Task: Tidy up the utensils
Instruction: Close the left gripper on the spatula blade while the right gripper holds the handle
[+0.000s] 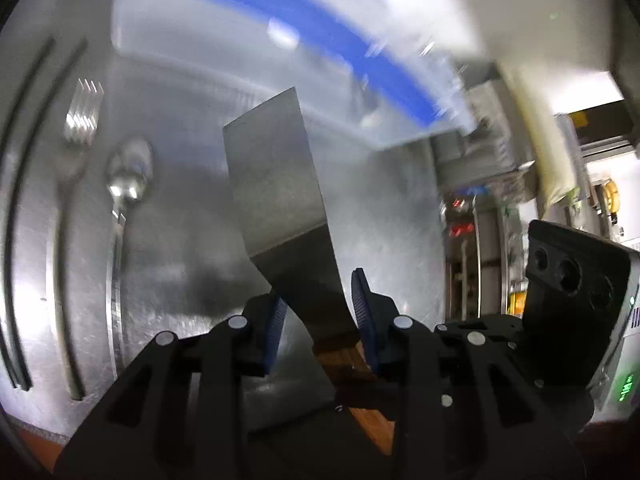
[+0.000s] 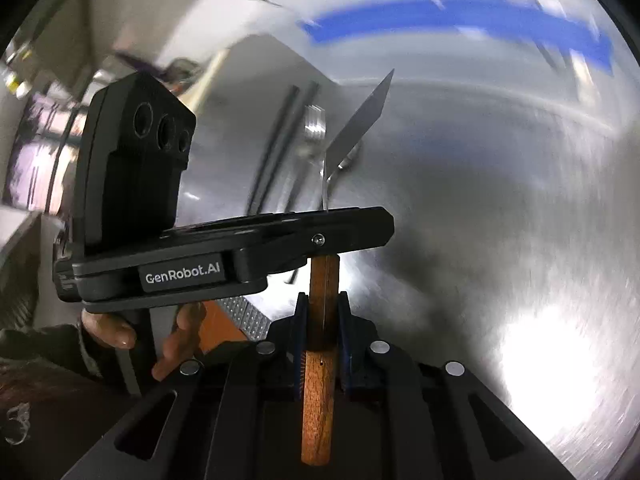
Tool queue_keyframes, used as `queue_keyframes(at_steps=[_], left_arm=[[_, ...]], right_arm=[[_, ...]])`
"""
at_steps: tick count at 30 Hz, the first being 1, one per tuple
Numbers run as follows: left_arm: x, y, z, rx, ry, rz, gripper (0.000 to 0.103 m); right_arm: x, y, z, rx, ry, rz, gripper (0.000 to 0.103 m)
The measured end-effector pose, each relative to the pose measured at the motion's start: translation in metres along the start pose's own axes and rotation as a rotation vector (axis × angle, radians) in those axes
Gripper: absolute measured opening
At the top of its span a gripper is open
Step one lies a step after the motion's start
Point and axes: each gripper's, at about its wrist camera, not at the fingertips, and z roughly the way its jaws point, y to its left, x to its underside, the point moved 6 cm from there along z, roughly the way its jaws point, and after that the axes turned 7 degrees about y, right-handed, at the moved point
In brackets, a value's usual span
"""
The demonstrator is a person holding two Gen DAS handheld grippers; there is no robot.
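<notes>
Gripping the wooden handle, the right hand-held gripper [image 2: 322, 320] is clenched on the spatula [image 2: 320, 380], held above the steel bench [image 2: 500, 240]. The left hand-held gripper [image 1: 320, 312] straddles its neck; pad contact cannot be told. A fork [image 1: 82, 114] and spoon [image 1: 128, 176] lie far left on the bench.

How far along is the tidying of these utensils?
Looks done: a fork, a spoon and two dark sticks lie side by side on the steel table. In hand: the spatula, its wooden handle clamped by the right gripper, with the left gripper closed on its metal neck, apparently a handover. Left: setting the spatula down, likely beside the others; the blurred frames show nothing else waiting.
</notes>
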Motion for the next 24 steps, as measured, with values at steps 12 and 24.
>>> queue_keyframes(at_steps=[12, 24], left_arm=[[-0.076, -0.081, -0.102, -0.034, -0.297, 0.265, 0.031], [-0.215, -0.107, -0.078, -0.021, -0.233, 0.285, 0.031]], right_arm=[[-0.066, 0.057, -0.105, 0.236, -0.273, -0.288, 0.015], [-0.174, -0.001, -0.153, 0.427, -0.417, -0.192, 0.015]])
